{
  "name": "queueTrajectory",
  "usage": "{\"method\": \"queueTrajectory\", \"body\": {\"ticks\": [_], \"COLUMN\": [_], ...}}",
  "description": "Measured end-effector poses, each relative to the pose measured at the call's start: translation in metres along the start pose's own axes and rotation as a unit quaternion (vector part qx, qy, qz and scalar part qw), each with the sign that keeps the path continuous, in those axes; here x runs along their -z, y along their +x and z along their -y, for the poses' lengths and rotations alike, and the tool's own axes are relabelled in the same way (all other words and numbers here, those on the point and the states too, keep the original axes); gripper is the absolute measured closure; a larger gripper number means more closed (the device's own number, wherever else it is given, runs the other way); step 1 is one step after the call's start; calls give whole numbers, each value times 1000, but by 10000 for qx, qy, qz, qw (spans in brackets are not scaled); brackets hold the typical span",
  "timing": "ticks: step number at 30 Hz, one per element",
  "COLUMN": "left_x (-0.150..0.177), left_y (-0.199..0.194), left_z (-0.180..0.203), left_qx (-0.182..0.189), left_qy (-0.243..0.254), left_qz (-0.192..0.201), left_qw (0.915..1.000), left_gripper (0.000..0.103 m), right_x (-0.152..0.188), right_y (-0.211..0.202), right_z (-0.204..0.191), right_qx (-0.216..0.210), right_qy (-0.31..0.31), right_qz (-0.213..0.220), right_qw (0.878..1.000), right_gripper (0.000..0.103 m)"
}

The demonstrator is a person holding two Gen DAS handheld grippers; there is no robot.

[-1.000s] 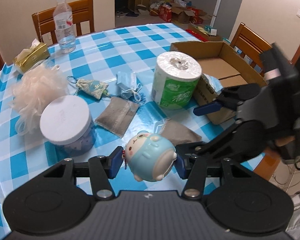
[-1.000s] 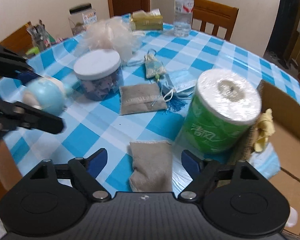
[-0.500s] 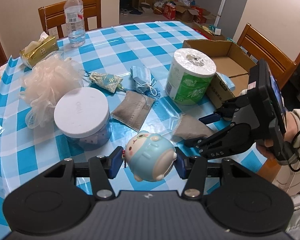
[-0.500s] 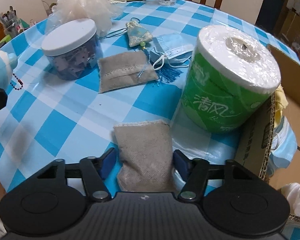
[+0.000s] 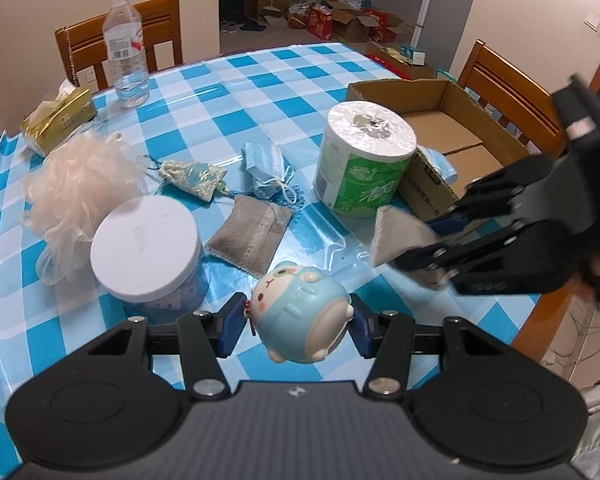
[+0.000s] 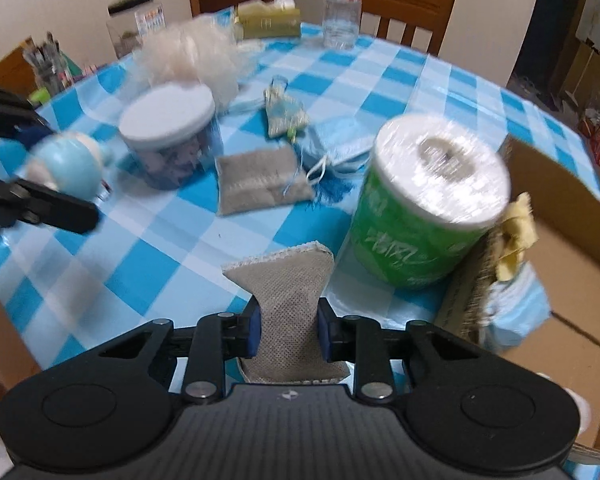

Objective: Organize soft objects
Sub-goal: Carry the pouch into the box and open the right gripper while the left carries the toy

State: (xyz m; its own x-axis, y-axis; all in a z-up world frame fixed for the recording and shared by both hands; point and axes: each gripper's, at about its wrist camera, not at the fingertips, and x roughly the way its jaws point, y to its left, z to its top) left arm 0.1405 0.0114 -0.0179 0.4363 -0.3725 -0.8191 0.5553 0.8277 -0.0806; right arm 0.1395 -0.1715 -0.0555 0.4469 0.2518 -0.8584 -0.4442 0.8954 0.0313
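Soft things on the blue-checked table, two of them held

A round pale-blue plush toy (image 5: pixel 300 312) is clamped at six o'clock in the left view; a grey mesh pouch (image 6: pixel 290 300), pinched at its waist, is lifted at six o'clock in the right view. A second grey pouch (image 5: pixel 250 236) lies flat at centre, with a blue face mask (image 5: pixel 266 172) and brocade sachet (image 5: pixel 194 178) toward twelve, and a cream bath pouf (image 5: pixel 78 184) at nine.

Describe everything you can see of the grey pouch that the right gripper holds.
The grey pouch is a small flat sachet of coarse, mesh-like woven fabric with a pale stitched trim along its far edge. The right gripper is shut on its middle, pinching it into a waist, so both ends flare out. Its far end points up toward the toilet paper roll without touching it. In the left wrist view it appears lifted off the tablecloth.
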Motion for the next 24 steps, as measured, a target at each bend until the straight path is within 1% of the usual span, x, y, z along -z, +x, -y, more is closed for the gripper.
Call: {"method": "queueTrajectory", "body": {"ticks": [4,8,10,15,21,22,23,24], "left_x": [-6,-13,-16,-22,-32,-34,-35,-38], "left_y": [2,5,7,12,20,21,22,23], "left_z": [7,16,22,35,53,57,60,64], "left_qx": [62,121,149,170,134,119,104,95], "left_qy": [76,150,190,206,181,178,176,173], "left_qz": [50,121,155,205,237,244,251,260], "left_qw": [9999,9997,9996,9994,9995,9995,9995,9995], "left_gripper": [50,50,50,50,50,50,50,50], "right_x": [-5,-8,-7,-3,4,5,6,8], "right_y": [-34,-59,-67,-77,-77,-75,-73,-70], "right_z": [8,27,40,75,116,122,127,132], "right_qx": [-26,163,325,698,1053,1098,1114,1116], "right_qy": [-4,52,107,244,320,331,327,320], "right_qz": [234,378,437,497,496,493,485,468], "right_qw": [9997,9991,9985,9960,9927,9922,9920,9921], "right_gripper": [72,72,72,71,70,69,62,46]}}
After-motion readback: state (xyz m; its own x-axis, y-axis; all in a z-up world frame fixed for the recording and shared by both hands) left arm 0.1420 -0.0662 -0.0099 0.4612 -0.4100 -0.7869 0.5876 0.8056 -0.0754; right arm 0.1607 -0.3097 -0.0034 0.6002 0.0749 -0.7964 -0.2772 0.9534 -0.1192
